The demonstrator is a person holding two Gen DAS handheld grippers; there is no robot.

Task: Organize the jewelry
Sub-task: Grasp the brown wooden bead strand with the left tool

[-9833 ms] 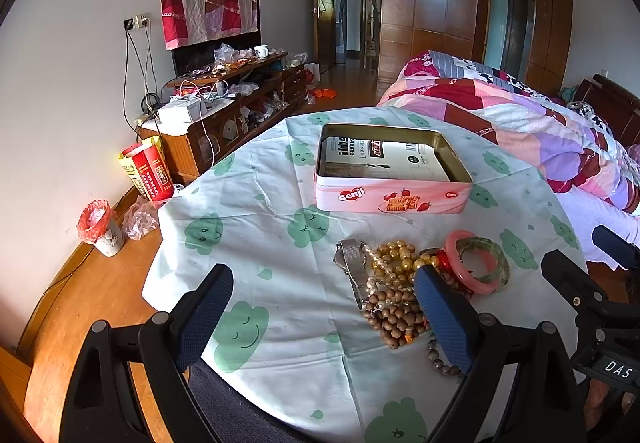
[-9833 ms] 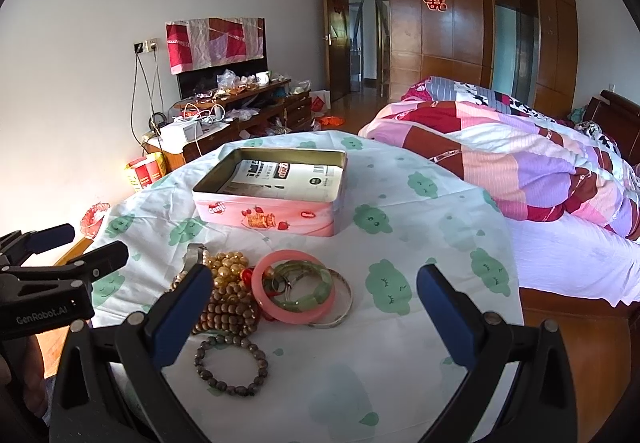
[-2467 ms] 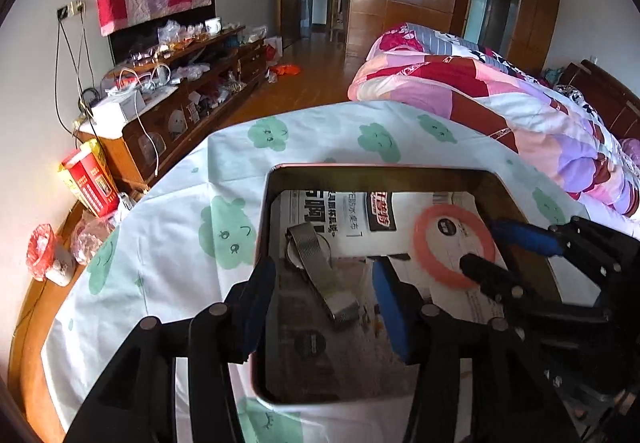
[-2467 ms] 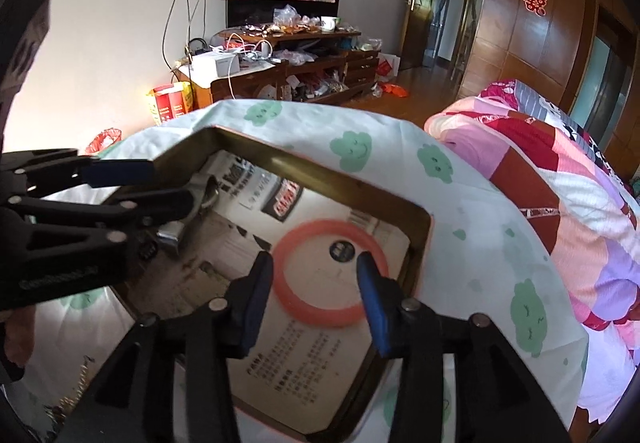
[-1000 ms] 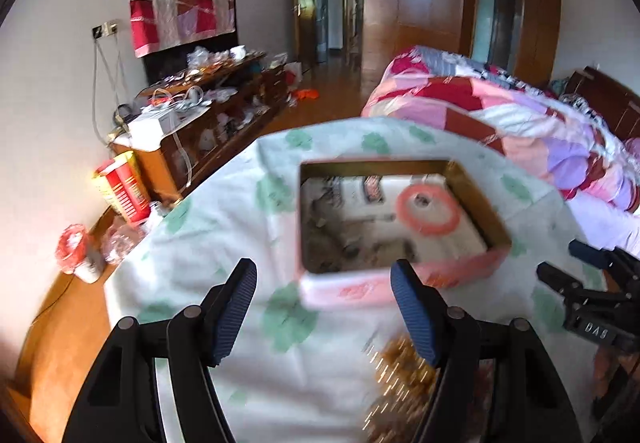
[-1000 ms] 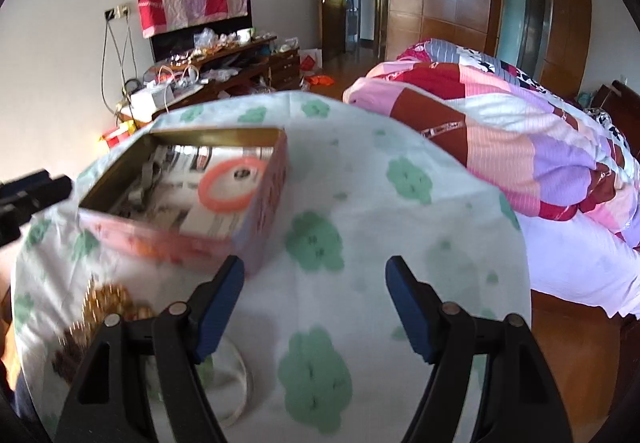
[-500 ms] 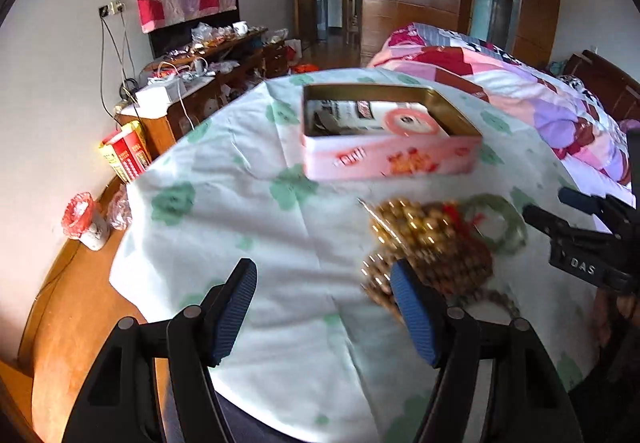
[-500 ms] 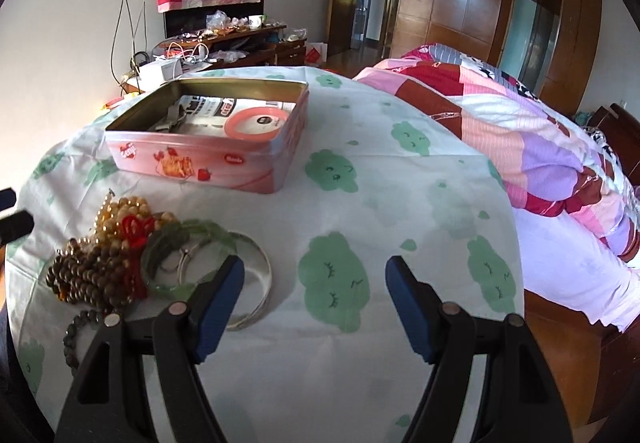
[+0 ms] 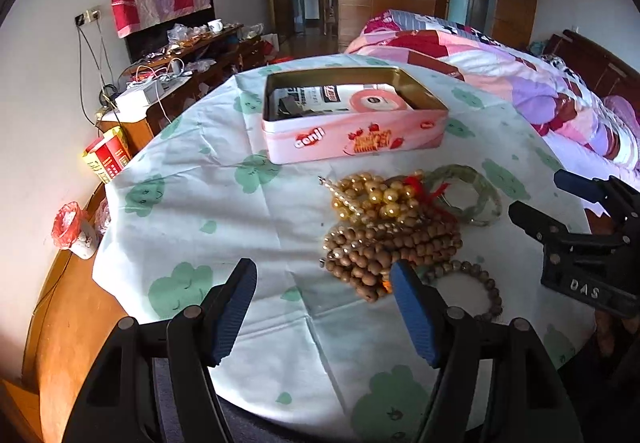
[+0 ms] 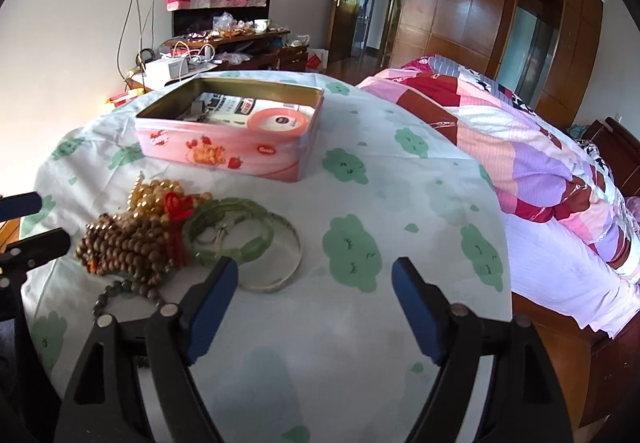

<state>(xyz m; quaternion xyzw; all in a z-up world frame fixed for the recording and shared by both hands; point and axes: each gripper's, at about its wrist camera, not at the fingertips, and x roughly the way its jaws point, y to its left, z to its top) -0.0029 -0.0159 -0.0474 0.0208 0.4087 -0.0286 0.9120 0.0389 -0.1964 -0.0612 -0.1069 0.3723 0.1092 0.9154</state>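
A pink tin box (image 9: 352, 135) (image 10: 224, 153) stands open on the round table, with a pink bangle (image 9: 378, 101) (image 10: 279, 121) and a metal watch (image 10: 197, 110) inside. In front of it lies a heap of jewelry: golden beads (image 9: 372, 195) (image 10: 154, 193), brown wooden beads (image 9: 384, 247) (image 10: 124, 247), a green bangle (image 9: 468, 195) (image 10: 228, 231), a thin clear bangle (image 10: 280, 263) and a dark bead bracelet (image 9: 476, 291). My left gripper (image 9: 322, 307) hovers open just before the wooden beads, empty. My right gripper (image 10: 314, 307) is open and its jaws are opening, nothing between them, right of the bangles.
The table wears a white cloth with green cloud prints (image 10: 352, 243). A bed with a patchwork quilt (image 10: 520, 147) stands close on the right. A cluttered wooden cabinet (image 9: 188, 59) lines the left wall, with a red box (image 9: 106, 157) and a small bin (image 9: 72, 227) on the floor.
Both grippers have pulled back from the tin toward the near side of the table. The jewelry heap now lies just ahead of them. The right jaws stand slightly wider.
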